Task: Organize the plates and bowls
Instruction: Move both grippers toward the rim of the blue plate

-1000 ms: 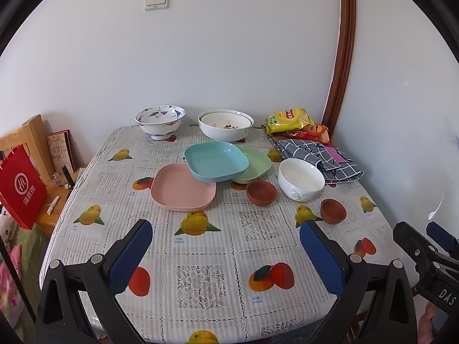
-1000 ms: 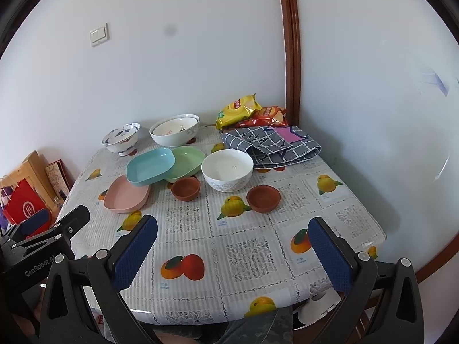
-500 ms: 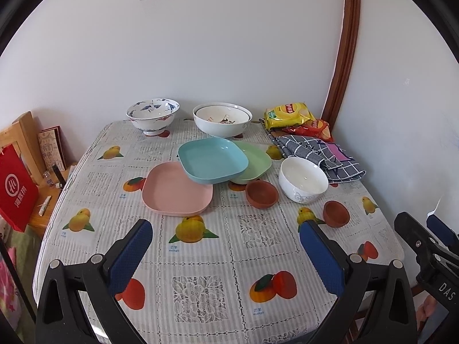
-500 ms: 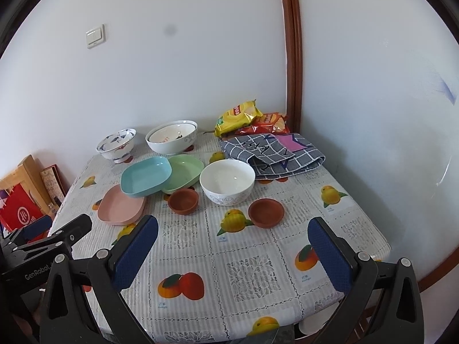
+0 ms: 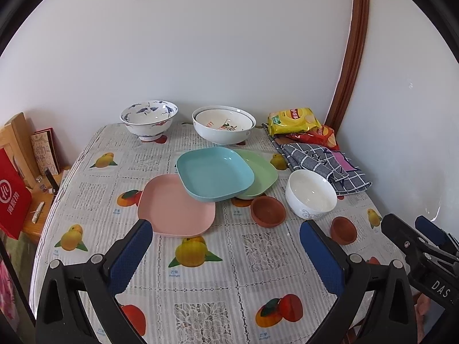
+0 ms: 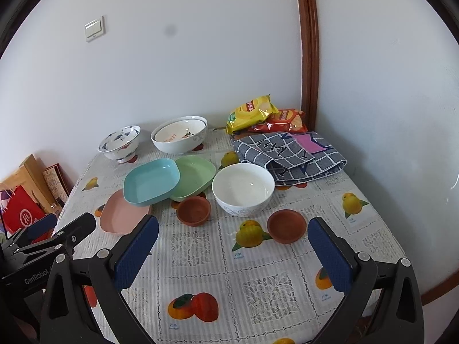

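A tabletop [image 5: 200, 286] carries three square plates: pink [image 5: 175, 205], blue [image 5: 213, 176] and green [image 5: 261, 175], overlapping. There are five bowls: two patterned ones [image 5: 148, 119] [image 5: 223, 127] at the back, one plain white [image 5: 311, 196], two small brown [image 5: 268, 210] [image 5: 343, 229]. The left gripper [image 5: 223, 253] and right gripper [image 6: 233, 255] hover low at the near edge, fingers [image 5: 130, 255] spread wide, holding nothing. The dishes lie beyond the fingertips, untouched.
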The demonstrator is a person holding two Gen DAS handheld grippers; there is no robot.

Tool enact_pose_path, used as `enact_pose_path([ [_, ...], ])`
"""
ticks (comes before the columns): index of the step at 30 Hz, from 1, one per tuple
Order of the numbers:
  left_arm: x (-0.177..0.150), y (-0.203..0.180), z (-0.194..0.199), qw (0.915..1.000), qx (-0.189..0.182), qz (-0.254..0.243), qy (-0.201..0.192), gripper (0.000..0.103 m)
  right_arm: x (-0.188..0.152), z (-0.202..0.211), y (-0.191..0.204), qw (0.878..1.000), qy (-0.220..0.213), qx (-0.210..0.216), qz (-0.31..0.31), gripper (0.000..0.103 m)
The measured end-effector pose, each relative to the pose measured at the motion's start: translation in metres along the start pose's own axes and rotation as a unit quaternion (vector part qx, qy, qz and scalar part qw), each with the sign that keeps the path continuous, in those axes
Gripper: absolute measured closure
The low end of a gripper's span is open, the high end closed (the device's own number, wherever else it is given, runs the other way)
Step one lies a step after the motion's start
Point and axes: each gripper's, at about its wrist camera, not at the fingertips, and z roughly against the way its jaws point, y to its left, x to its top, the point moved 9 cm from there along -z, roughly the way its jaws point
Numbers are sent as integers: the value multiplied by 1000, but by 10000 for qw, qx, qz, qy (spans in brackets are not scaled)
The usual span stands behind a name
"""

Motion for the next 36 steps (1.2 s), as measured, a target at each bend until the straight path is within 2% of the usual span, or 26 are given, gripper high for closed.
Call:
enact_pose_path([
  [6, 14, 8, -18, 9999, -98, 43, 33, 0, 11, -28, 11, 9998, 200, 21, 64, 3],
  [12, 25, 27, -47, 9993, 115, 156, 321, 0, 23, -56, 26, 9991, 326, 256, 113, 3],
  [17, 28, 49, -69, 9980, 291, 342, 440, 0, 29, -80, 39, 9979, 453, 420, 171, 8],
  [22, 29, 62, -93, 9965, 279, 452, 640, 8, 35, -102, 51, 9968, 537, 554, 182, 8],
  [24, 29, 67, -101, 9959, 206, 547, 689, 11, 37, -111, 55, 9964, 564, 589, 216, 13],
  [29, 31, 79, -122, 9940, 287, 680, 811, 13, 41, -135, 68, 9951, 666, 629, 371, 17],
  [33, 35, 86, -141, 9929, 316, 694, 912, 17, 41, -157, 77, 9932, 798, 720, 444, 29],
  [36, 35, 90, -157, 9911, 296, 813, 1009, 19, 40, -173, 86, 9913, 897, 773, 571, 34],
])
